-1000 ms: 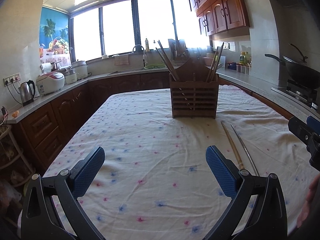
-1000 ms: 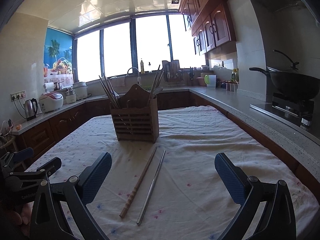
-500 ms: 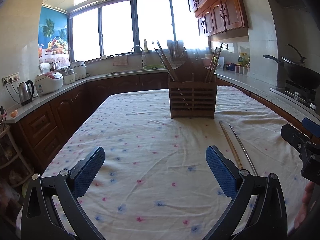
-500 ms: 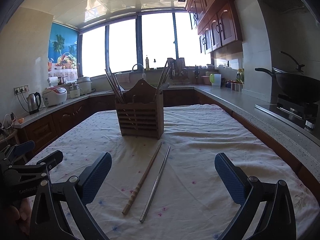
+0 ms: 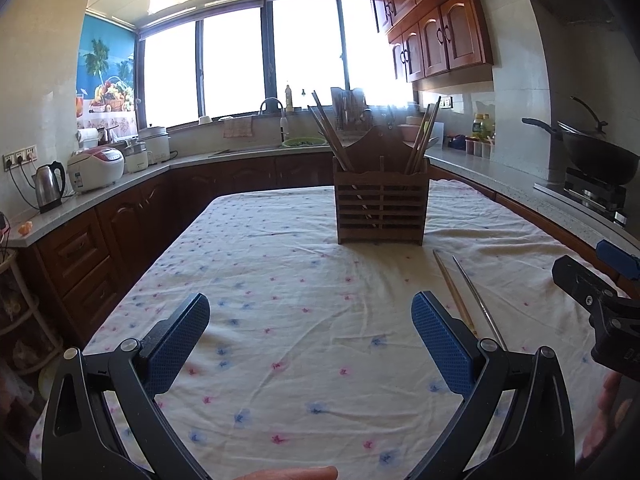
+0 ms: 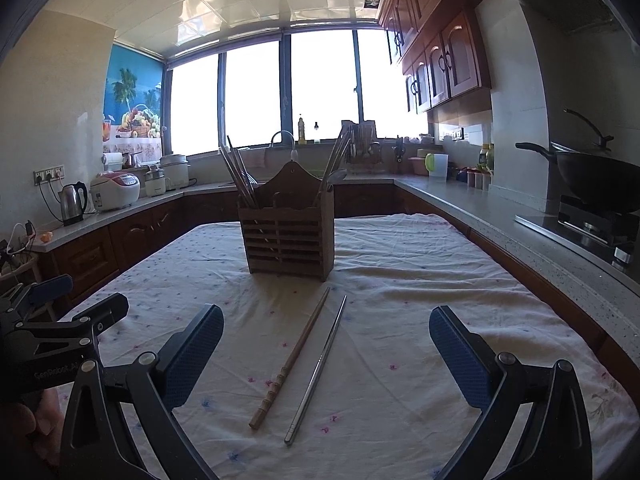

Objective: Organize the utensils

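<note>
Kitchen table, flowered cloth [image 6: 420,280] | ahead of us a wooden holder [image 6: 288,236] with chopsticks upright in both end compartments | between our right gripper's [image 6: 326,344] spread fingers lie a wooden chopstick [image 6: 294,354] and a metal chopstick [image 6: 320,364], long axes toward the holder | left gripper [image 5: 310,322] released, empty.

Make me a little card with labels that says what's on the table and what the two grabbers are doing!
holder: brown slatted wooden utensil holder, upright on the flowery white tablecloth, chopsticks standing inside
loose pieces: one wooden chopstick and one silver metal chopstick, lying side by side in front of the holder
left hand-held gripper: open, holding nothing
right hand-held gripper: open, holding nothing, loose chopsticks in view between its fingers
</note>
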The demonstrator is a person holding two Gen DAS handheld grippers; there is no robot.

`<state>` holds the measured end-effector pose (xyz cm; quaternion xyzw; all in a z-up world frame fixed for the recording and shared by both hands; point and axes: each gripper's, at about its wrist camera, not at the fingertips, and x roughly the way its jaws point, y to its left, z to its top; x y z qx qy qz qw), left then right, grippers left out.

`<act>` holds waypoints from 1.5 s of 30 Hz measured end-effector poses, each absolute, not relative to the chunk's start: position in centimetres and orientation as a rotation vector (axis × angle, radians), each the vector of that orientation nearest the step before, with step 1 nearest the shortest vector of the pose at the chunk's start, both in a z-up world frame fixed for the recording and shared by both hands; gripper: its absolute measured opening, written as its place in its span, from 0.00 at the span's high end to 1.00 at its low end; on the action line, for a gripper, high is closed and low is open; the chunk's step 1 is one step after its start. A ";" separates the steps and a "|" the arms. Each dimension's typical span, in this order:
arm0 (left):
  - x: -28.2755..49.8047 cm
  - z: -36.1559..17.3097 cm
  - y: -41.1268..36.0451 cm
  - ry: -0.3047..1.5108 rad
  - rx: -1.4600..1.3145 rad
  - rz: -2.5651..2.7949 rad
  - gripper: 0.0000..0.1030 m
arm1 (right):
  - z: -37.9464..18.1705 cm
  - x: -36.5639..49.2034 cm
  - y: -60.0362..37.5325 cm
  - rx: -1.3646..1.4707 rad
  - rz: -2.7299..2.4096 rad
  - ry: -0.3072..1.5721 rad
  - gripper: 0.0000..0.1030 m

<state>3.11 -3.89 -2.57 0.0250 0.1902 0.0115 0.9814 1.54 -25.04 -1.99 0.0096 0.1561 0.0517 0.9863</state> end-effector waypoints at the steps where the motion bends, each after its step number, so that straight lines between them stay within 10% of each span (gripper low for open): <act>1: 3.1 -2.6 -3.9 0.381 0.050 0.022 0.00 | -2.0 1.5 -25.0 0.020 0.104 0.314 0.00; 45: 3.0 -2.5 -3.9 0.387 0.043 0.010 0.00 | -1.4 1.4 -25.3 0.033 0.122 0.298 0.00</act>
